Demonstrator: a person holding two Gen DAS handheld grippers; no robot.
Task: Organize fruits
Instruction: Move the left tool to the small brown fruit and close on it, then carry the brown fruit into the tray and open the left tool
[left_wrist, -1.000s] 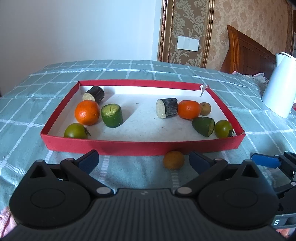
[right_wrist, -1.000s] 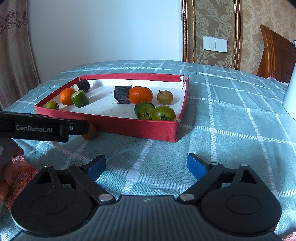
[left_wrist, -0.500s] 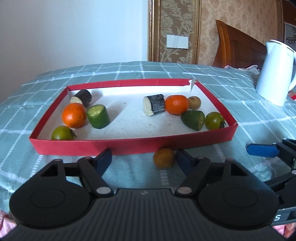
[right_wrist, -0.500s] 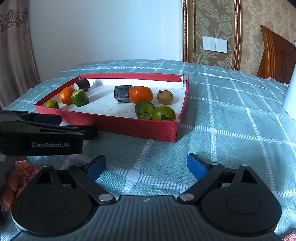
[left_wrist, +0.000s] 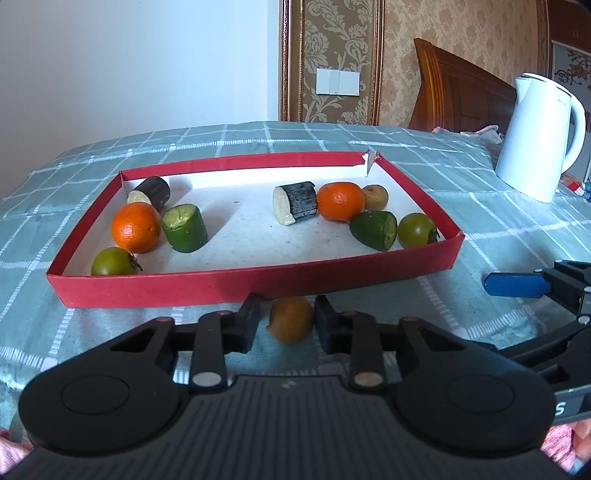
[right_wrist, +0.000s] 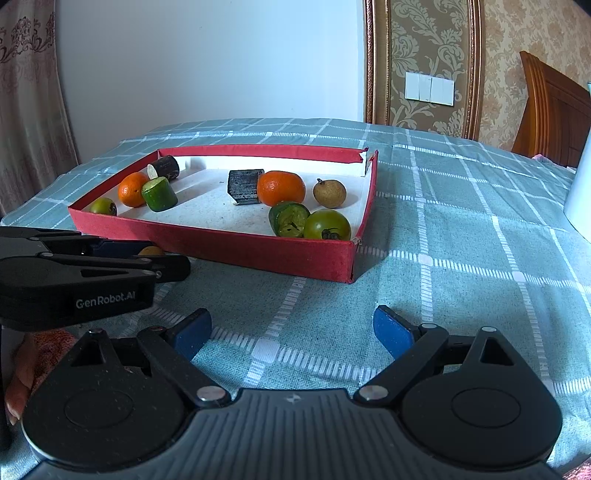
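Note:
A small brown-orange fruit (left_wrist: 290, 325) lies on the checked cloth just in front of the red tray (left_wrist: 258, 284). My left gripper (left_wrist: 288, 321) is low over the cloth with its jaws closing, and its dark pads sit against both sides of this fruit. In the right wrist view the fruit (right_wrist: 150, 251) only peeks out between the left gripper's fingers (right_wrist: 162, 267). The tray (right_wrist: 221, 243) holds two oranges, two green round fruits, two green cut pieces, two dark cut sections and a brown longan (right_wrist: 329, 192). My right gripper (right_wrist: 291, 328) hovers open over bare cloth, holding nothing.
A white kettle (left_wrist: 535, 136) stands on the cloth to the right of the tray. A wooden headboard (left_wrist: 461, 96) rises behind the table. A person's fingers (right_wrist: 18, 387) show at the left edge, under the left gripper. The right gripper's blue pad (left_wrist: 515, 284) reaches in from the right.
The left gripper's jaws went from wide open to drawn in around the small brown-orange fruit, and it edged closer to it. The right gripper stayed still and open.

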